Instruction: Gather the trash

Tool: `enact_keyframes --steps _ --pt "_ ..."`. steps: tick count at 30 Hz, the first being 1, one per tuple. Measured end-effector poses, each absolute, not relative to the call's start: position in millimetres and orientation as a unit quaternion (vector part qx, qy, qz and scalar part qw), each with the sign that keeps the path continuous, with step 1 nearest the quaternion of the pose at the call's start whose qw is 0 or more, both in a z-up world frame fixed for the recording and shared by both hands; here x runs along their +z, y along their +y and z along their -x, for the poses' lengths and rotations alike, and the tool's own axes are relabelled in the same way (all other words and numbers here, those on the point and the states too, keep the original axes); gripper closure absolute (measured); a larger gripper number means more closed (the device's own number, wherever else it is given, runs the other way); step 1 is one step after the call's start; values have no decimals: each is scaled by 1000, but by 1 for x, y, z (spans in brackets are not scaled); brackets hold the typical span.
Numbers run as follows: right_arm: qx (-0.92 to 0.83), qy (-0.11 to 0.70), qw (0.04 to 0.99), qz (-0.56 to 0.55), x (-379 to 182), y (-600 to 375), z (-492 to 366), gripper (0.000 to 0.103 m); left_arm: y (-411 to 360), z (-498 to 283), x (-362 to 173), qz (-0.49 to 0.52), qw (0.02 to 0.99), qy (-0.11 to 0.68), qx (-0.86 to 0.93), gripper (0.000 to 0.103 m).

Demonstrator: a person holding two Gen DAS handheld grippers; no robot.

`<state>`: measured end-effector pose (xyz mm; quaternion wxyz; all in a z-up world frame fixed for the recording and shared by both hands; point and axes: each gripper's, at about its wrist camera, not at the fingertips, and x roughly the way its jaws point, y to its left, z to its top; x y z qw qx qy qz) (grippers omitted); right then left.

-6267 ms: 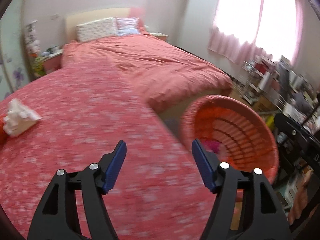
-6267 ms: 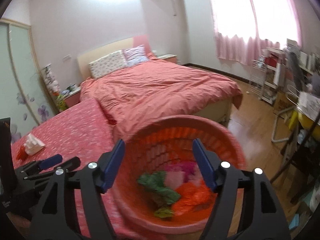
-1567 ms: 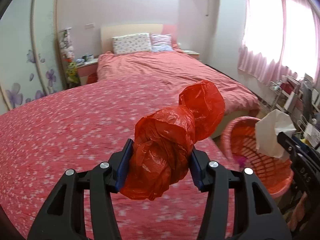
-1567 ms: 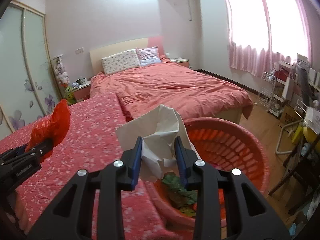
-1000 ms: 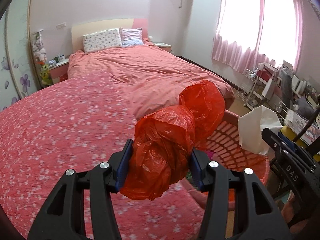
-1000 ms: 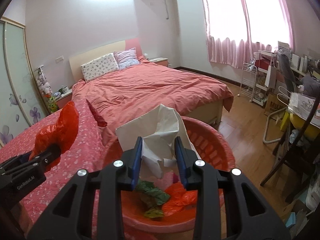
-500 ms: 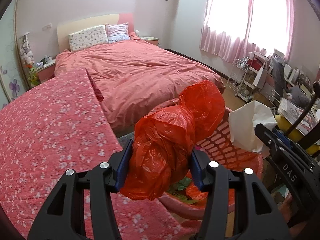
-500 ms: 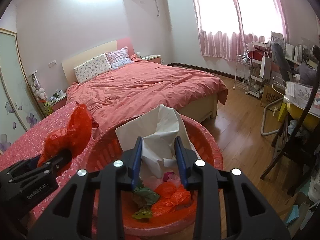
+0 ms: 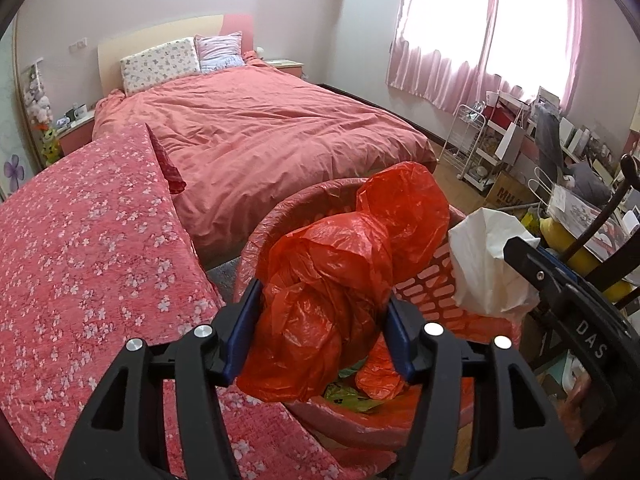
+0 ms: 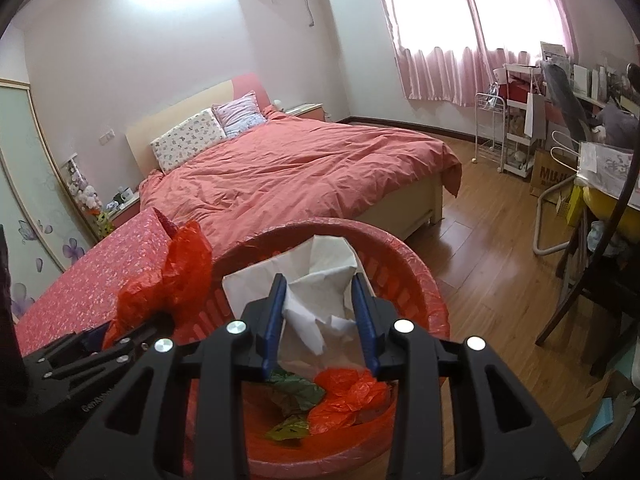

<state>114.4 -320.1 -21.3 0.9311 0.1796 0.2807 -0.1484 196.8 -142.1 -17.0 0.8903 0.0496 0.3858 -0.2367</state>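
We are at the drop: our left gripper (image 9: 322,326) and right gripper (image 10: 320,322) are both opening over the round red plastic basket (image 10: 420,280), fingers loosening on the crumpled red plastic bag (image 9: 340,280) and the crumpled white paper (image 10: 320,280). Next, widen fully so both fall in.

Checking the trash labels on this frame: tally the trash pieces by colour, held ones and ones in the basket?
Red-orange crumpled plastic bags: 2, one between the left claw's opening jaws, one in the red slotted plastic basket
White crumpled paper: 1, between the right claw's opening jaws
Green crumpled wrappers: 2
Total: 5
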Motion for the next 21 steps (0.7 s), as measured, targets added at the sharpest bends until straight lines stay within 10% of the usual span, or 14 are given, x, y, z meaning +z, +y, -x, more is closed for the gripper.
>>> enact_keyframes --steps 21 --pt "-159 256 940 -160 1 -308 -86 47 -118 -180 3 -40 897 365 -246 36"
